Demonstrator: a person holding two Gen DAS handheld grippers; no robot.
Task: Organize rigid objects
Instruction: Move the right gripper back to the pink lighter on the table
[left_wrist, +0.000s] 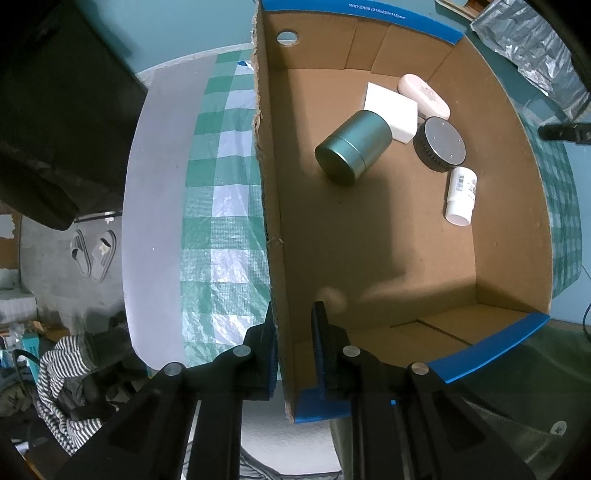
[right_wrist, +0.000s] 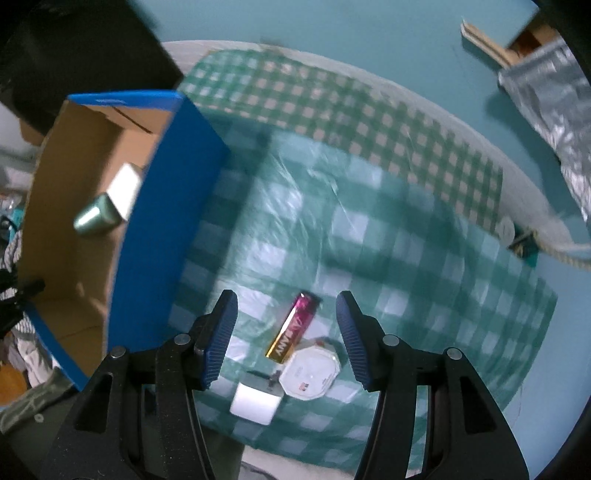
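— Gripping anything, was the left gripper (left_wrist: 293, 321)?
— Its fingers straddled the side wall of the cardboard box (left_wrist: 271, 236), one pad either side; a narrow gap showed at the inner pad, so clenched or merely close, I could not tell.
— And inside?
— Toward one o'clock lay a green tin (left_wrist: 352, 146) on its side, touching a white block (left_wrist: 391, 109); beyond sat a pink case (left_wrist: 424, 95), a dark round disc (left_wrist: 441, 143) and a white bottle (left_wrist: 461, 195).
— The right gripper (right_wrist: 288, 325)?
— Spread wide, holding nothing; between its fingers on the checked cloth (right_wrist: 406, 266) lay a magenta-and-gold tube (right_wrist: 293, 326), with a white octagonal box (right_wrist: 310, 373) at its near end and a white cube (right_wrist: 255, 404) at seven o'clock.
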